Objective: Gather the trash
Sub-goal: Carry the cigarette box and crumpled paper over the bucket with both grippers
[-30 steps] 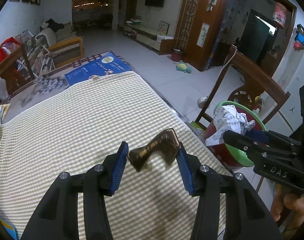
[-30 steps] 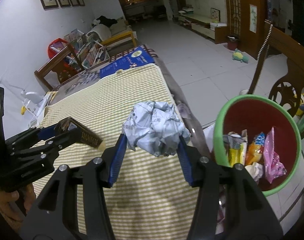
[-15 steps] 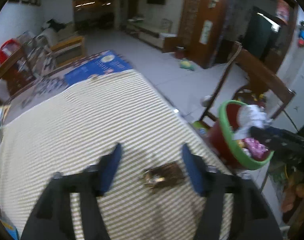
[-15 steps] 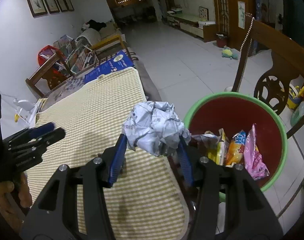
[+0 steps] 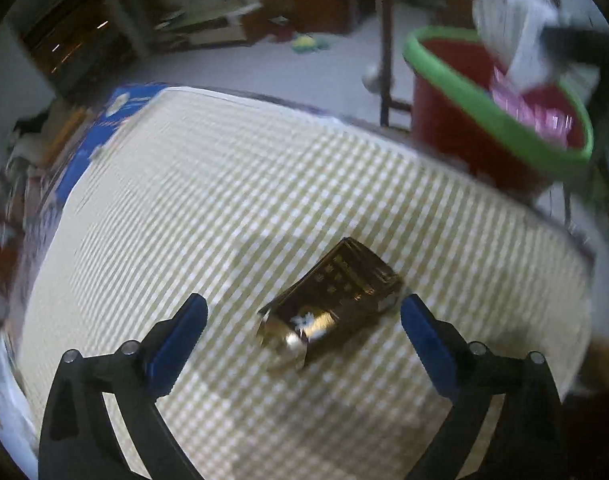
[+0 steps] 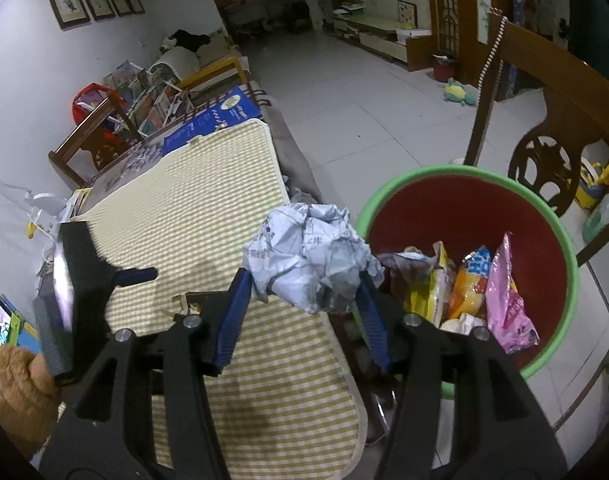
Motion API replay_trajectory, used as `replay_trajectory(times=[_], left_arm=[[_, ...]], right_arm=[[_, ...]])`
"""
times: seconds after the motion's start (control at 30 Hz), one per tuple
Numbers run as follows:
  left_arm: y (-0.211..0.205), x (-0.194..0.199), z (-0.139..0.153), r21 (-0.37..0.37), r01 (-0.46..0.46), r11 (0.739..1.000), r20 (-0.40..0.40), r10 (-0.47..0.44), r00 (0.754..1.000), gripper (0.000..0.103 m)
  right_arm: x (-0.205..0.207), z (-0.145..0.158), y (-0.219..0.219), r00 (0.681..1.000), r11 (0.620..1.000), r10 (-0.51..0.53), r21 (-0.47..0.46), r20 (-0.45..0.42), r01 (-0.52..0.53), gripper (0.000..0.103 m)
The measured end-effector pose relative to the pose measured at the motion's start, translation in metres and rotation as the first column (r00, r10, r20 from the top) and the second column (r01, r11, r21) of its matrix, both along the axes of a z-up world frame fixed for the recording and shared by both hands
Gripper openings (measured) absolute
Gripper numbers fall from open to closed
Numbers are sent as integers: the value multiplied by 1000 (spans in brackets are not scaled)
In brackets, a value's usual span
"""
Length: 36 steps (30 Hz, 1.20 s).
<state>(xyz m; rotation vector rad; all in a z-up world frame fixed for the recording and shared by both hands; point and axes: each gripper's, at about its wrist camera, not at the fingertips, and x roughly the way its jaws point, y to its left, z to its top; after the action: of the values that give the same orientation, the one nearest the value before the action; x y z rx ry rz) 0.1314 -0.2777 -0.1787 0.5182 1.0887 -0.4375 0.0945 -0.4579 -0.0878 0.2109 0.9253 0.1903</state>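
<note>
A shiny brown-and-gold wrapper box (image 5: 332, 304) lies on the yellow checked cloth (image 5: 224, 200). My left gripper (image 5: 304, 308) hovers over it, jaws opening wide, and the blue pads (image 5: 184, 328) stand apart from the box on either side. My right gripper (image 6: 304, 280) has a crumpled newspaper ball (image 6: 312, 252) between its pads, which still touch it as the jaws begin opening. The ball hangs at the table's edge beside the red bin with a green rim (image 6: 444, 172), which holds several wrappers. In the left wrist view the bin (image 5: 484, 116) and the paper ball (image 5: 508, 28) are blurred.
A wooden chair (image 6: 552, 92) stands behind the bin. A blue booklet (image 6: 220, 116) lies at the table's far end, with a book rack (image 6: 144, 100) beyond it. A hand in a brown sleeve (image 6: 12, 392) holds the left gripper's handle (image 6: 80, 280).
My left gripper let go of the brown wrapper box, which dropped onto the cloth, then opened wide, sank and rolled. My right gripper carried the paper ball closer to the bin.
</note>
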Motion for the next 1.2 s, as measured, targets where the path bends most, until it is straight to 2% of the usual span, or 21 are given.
replay_trajectory(times=[0.03, 0.1, 0.17, 0.27, 0.37, 0.47, 0.53, 0.6, 0.63, 0.73, 0.8, 0.93, 1.07, 1.17, 1.2], left_arm=[[-3, 3, -7, 15, 14, 1000, -14, -14, 1000, 87], [-4, 9, -16, 10, 14, 1000, -63, -13, 998, 63], [0, 13, -15, -47, -24, 999, -90, 19, 996, 52], [5, 16, -7, -95, -81, 992, -88, 73, 993, 46], [6, 17, 11, -177, -126, 976, -78, 114, 990, 45], [-8, 24, 41, -292, -163, 942, -51, 154, 987, 45], [-19, 29, 55, -333, -171, 927, -34, 170, 985, 45], [-25, 32, 66, -346, -177, 921, -10, 185, 983, 45], [-25, 33, 71, -359, -186, 915, -4, 197, 980, 45], [-11, 31, 76, -378, -227, 897, -4, 244, 970, 45], [-3, 29, 76, -385, -269, 883, -11, 287, 958, 45], [14, 28, 79, -403, -331, 853, -16, 355, 935, 45], [27, 26, 86, -410, -361, 838, -7, 392, 920, 45], [32, 25, 94, -414, -364, 834, 7, 403, 915, 45], [32, 25, 96, -415, -363, 834, 11, 404, 915, 45]], right_arm=[[-1, 1, -1, 1000, 1000, -6, -1, 1, 6, 52], [-3, 3, -5, 1000, 1000, -17, -1, 6, 17, 52], [-4, 3, -10, 999, 999, -32, 0, 10, 32, 52], [-5, 3, -21, 998, 998, -63, 10, 12, 63, 51], [-5, 6, -33, 996, 996, -92, 14, 23, 91, 46], [-3, 8, -48, 993, 993, -115, 19, 33, 115, 42], [-1, 8, -57, 992, 993, -120, 23, 29, 119, 42], [5, 2, -61, 997, 996, -79, 50, -7, 80, 42], [9, -2, -60, 999, 997, -44, 59, -31, 45, 47], [19, -16, -42, 994, 998, 57, 24, -88, -56, 50], [25, -24, -27, 986, 990, 128, 66, -110, -121, 50], [39, -48, 17, 956, 968, 250, 61, -151, -243, 50], [57, -77, 45, 941, 961, 274, 17, -197, -277, 57], [63, -87, 60, 933, 950, 299, -34, -200, -312, 53], [64, -87, 61, 934, 951, 297, -22, -199, -307, 41]])
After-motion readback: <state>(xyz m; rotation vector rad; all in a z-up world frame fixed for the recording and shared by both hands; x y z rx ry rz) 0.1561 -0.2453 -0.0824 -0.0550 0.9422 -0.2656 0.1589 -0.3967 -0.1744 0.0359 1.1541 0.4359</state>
